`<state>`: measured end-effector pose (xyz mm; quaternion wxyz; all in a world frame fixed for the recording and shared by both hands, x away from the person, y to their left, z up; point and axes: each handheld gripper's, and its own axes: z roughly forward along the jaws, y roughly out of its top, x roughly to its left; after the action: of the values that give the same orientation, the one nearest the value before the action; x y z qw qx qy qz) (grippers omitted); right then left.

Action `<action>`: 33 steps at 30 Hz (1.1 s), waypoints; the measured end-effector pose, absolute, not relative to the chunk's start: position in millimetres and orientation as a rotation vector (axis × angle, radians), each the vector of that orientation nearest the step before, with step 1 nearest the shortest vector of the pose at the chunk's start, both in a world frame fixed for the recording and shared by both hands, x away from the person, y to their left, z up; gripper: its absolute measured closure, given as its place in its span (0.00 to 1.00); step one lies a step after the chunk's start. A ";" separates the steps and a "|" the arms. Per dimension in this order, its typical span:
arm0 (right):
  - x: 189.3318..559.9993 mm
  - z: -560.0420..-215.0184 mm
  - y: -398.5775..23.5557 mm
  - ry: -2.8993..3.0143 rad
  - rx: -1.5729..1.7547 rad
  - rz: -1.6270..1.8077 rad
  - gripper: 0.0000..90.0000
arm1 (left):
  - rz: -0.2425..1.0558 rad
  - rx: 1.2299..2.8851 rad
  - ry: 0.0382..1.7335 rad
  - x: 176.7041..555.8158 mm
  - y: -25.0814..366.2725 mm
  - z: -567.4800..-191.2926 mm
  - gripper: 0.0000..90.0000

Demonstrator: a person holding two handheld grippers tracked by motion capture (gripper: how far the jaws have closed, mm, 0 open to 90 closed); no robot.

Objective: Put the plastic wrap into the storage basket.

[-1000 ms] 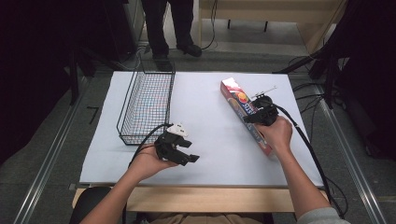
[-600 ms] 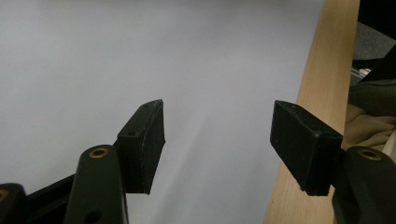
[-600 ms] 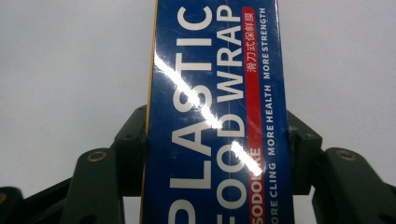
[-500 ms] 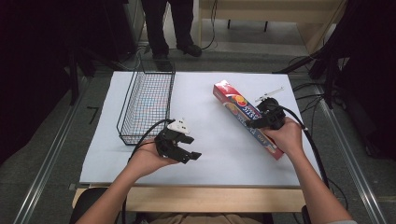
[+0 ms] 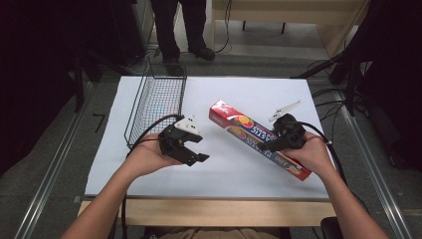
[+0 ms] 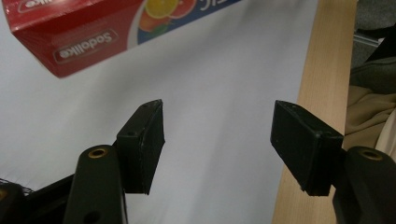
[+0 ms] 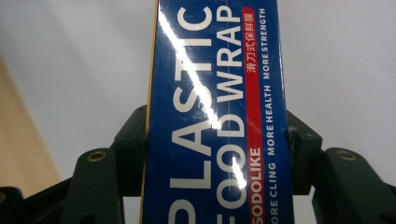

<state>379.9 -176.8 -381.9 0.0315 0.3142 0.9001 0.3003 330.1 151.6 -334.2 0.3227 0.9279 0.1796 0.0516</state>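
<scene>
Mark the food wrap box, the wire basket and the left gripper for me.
food wrap box (image 5: 244,127): high view, printed top face.
wire basket (image 5: 158,102): high view, mesh floor.
left gripper (image 6: 217,140): left gripper view, gap between its open jaws.

Red and blue food wrap box (image 5: 256,137) with white lettering, black wire basket (image 5: 157,107), white table (image 5: 239,94)
</scene>
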 end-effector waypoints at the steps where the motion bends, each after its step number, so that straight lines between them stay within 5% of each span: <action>1: 377.9 -380.3 -176.3 2.783 0.945 0.936 0.46 | 0.136 2.433 0.472 330.8 152.1 -332.7 0.39; 19: 347.8 -346.9 -133.3 2.988 0.475 0.908 0.46 | 0.099 2.430 0.365 337.1 141.9 -297.1 0.26; 33: 338.0 -343.7 -108.1 3.063 0.320 0.887 0.46 | -0.014 2.555 0.207 337.5 121.6 -307.8 0.25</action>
<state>338.0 -108.1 -343.7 -0.0317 0.0999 0.9553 0.2765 337.5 121.6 -307.8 0.2852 0.9553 0.0776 -0.0053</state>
